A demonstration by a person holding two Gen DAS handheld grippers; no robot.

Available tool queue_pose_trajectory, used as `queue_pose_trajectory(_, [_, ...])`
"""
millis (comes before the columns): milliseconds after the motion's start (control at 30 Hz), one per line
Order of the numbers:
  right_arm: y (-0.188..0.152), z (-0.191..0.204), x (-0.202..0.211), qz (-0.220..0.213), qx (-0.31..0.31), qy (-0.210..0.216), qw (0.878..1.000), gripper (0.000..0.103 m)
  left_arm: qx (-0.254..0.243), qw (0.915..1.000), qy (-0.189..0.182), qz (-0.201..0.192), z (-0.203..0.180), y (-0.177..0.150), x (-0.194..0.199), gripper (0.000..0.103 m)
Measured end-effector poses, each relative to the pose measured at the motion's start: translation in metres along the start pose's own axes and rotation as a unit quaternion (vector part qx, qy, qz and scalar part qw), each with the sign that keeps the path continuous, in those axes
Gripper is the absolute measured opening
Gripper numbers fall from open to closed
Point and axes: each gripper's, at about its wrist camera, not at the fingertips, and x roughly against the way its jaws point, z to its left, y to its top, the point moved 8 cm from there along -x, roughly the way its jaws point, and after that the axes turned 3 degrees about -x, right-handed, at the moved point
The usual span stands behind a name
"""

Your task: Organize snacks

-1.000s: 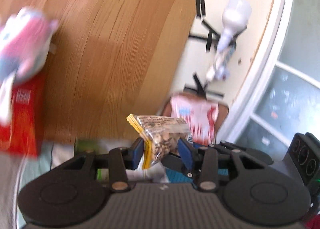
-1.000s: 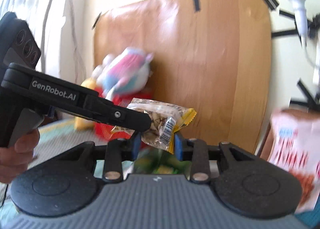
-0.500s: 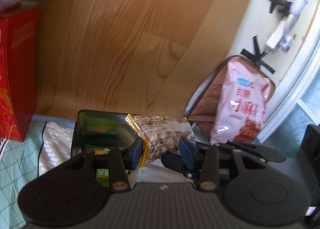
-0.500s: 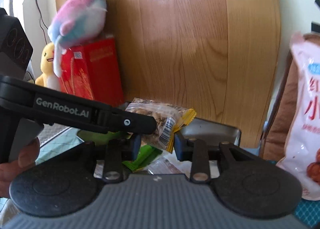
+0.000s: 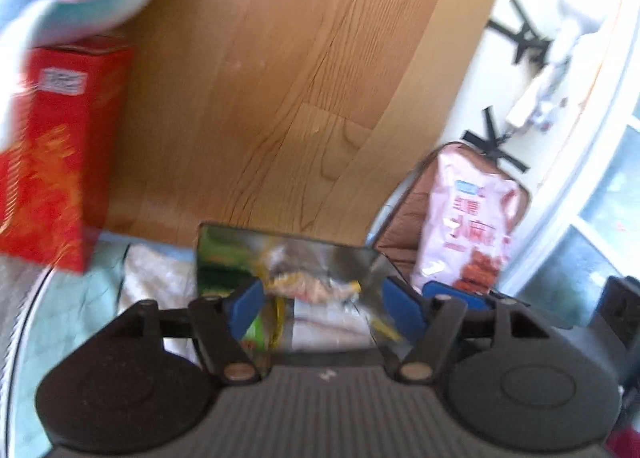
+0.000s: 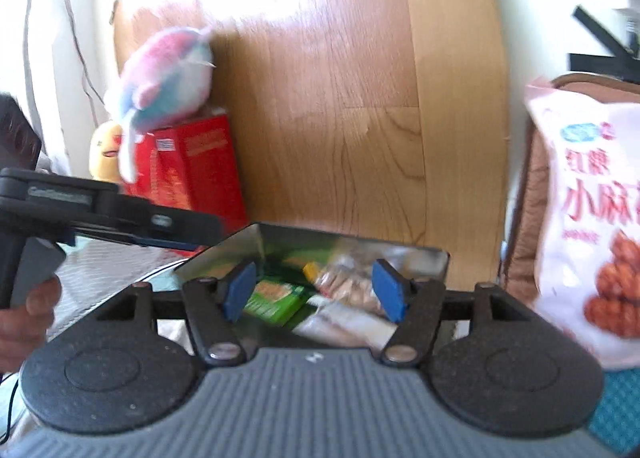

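Now, left tongs (image 5: 322,304): wide, just opened, empty.
Right tongs (image 6: 316,290): likewise.
Nut packet (image 6: 344,284): below them in tin (image 6: 400,250); light, crinkly, slippery; pinch sealed end.

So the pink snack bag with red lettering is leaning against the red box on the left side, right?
Not quite. The pink snack bag with red lettering leans against a brown cushion on the right side, as the right wrist view shows; the red box stands apart, to the left.
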Motion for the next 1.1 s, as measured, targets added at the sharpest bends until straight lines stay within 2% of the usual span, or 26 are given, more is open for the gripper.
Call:
queue_pose_trajectory(67, [-0.012,0.005,0.020,-0.005,-0.009,0.012,1.000,0.067,0.006,0.9999,-0.010,-0.002,0.002,-0.022,0.025,0.068])
queue_pose_trajectory(167, [-0.033,0.016,0.042,-0.005,-0.030,0.030,0.999,0.067,0.012,0.9999,-0.002,0.004,0.005,-0.065,0.055,0.068])
queue_pose_trajectory(300, [-0.069,0.030,0.071,0.007,-0.031,0.013,0.999,0.067,0.002,0.9998,0.018,0.003,-0.001,-0.112,0.085,0.068])
queue_pose_trajectory(400, [-0.089,0.048,0.087,0.010,-0.019,-0.004,1.000,0.067,-0.005,0.9999,0.004,0.009,-0.015,-0.140,0.097,0.069])
queue_pose_trajectory(467, [-0.101,0.057,0.094,0.016,-0.016,-0.005,1.000,0.067,-0.029,0.9995,0.002,0.012,-0.026,-0.155,0.097,0.069])
queue_pose_trajectory(567, [-0.118,0.068,0.101,0.027,-0.019,-0.003,0.999,0.067,-0.065,0.9977,0.016,-0.004,-0.039,-0.165,0.101,0.069])
queue_pose_trajectory(767, [-0.143,0.084,0.097,0.055,-0.038,0.009,0.998,0.065,-0.062,0.9969,0.017,-0.044,-0.038,-0.168,0.116,0.070])
queue_pose_trajectory(800, [-0.147,0.084,0.092,0.068,-0.039,0.007,0.997,0.056,-0.058,0.9970,0.015,-0.049,-0.036,-0.167,0.116,0.070])
queue_pose_trajectory(833, [-0.147,0.084,0.090,0.073,-0.037,0.000,0.997,0.052,-0.054,0.9971,0.016,-0.051,-0.034,-0.166,0.117,0.070])
queue_pose_trajectory(900, [-0.147,0.083,0.089,0.073,-0.039,-0.003,0.997,0.050,-0.050,0.9971,0.025,-0.053,-0.033,-0.167,0.118,0.070])
queue_pose_trajectory(967, [-0.147,0.082,0.089,0.073,-0.037,-0.012,0.997,0.042,-0.054,0.9965,0.028,-0.057,-0.034,-0.166,0.119,0.070])
queue_pose_trajectory(1000, [-0.147,0.081,0.089,0.072,-0.036,-0.014,0.997,0.035,-0.058,0.9961,0.030,-0.060,-0.034,-0.166,0.119,0.070])
queue_pose_trajectory(1033, [-0.147,0.081,0.090,0.072,-0.036,-0.017,0.997,0.019,-0.060,0.9957,0.033,-0.062,-0.035,-0.166,0.120,0.070])
queue_pose_trajectory(1100, [-0.149,0.082,0.090,0.075,-0.037,-0.007,0.996,0.011,-0.064,0.9952,0.037,-0.064,-0.035,-0.166,0.121,0.070])
